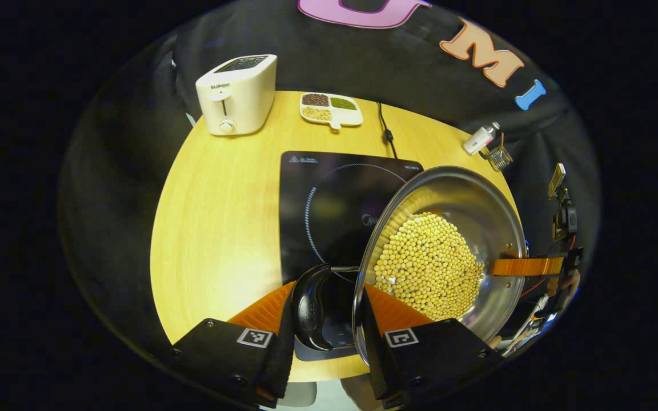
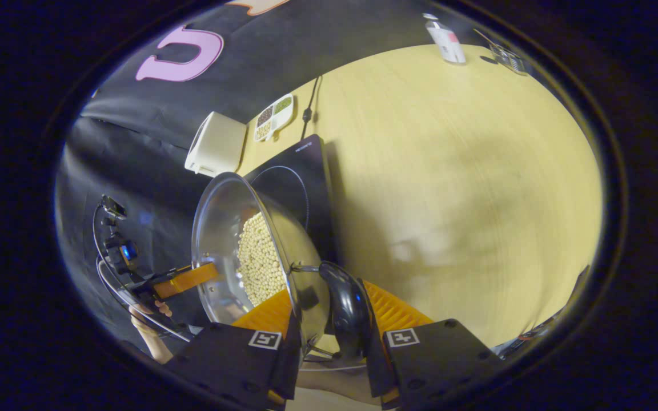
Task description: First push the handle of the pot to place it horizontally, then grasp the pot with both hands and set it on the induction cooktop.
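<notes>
A steel pot (image 1: 466,211) filled with yellow beans (image 1: 429,265) hangs over the right part of the black induction cooktop (image 1: 317,194). My left gripper (image 1: 329,314) is shut on the pot's black side handle (image 1: 311,308), one finger outside the handle and the other inside the rim. In the right gripper view, my right gripper (image 2: 329,317) is shut the same way on the opposite black handle (image 2: 349,311), with the pot (image 2: 220,245) to its left. The far gripper's finger (image 1: 526,266) shows across the rim. I cannot tell whether the pot's base touches the cooktop (image 2: 300,171).
On the round wooden table (image 1: 220,217) a white toaster (image 1: 237,94) stands at the back left, with a divided dish (image 1: 332,108) of grains beside it. The cooktop's cable (image 1: 386,131) runs to the back edge. A small white bottle (image 1: 480,138) and a little glass (image 1: 499,158) sit at the back right.
</notes>
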`<state>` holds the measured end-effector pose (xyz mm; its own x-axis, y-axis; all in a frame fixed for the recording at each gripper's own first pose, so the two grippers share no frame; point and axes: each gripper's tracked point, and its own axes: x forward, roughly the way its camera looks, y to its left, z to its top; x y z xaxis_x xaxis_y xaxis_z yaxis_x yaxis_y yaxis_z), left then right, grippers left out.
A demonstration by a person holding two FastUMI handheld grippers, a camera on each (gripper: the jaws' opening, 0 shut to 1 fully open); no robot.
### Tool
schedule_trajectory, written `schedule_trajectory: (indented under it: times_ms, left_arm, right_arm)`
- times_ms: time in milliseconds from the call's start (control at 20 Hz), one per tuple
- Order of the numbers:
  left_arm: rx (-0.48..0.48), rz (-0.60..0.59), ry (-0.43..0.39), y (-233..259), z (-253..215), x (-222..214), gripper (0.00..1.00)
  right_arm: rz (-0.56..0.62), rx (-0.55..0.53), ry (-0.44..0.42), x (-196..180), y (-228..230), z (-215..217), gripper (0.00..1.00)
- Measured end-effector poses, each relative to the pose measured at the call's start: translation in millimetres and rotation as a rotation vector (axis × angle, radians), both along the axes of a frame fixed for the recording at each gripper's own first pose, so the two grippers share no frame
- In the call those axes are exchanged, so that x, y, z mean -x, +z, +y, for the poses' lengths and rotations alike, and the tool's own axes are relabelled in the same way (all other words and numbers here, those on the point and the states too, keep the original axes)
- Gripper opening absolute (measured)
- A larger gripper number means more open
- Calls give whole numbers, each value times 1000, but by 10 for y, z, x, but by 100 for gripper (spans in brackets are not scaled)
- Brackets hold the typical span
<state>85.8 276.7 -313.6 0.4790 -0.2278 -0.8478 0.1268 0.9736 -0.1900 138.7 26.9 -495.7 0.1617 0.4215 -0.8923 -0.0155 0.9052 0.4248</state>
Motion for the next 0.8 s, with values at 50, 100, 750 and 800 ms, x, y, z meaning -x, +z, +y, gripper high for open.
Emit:
schedule_trajectory:
  times_ms: [50,100,750,800]
  left_arm:
    - [-3,-8,7,-3,61,-63,58]
    - [-4,-17,14,-7,123,-134,57]
    - [-68,-52,26,-167,371,-724,57]
    - [-79,-64,21,-162,380,-769,58]
  right_arm:
    - [-4,1,9,3,-30,17,52]
    - [-8,2,18,-18,-34,22,52]
    - [-19,12,-16,-176,-13,-42,46]
    - [-18,7,-18,-190,-36,-18,46]
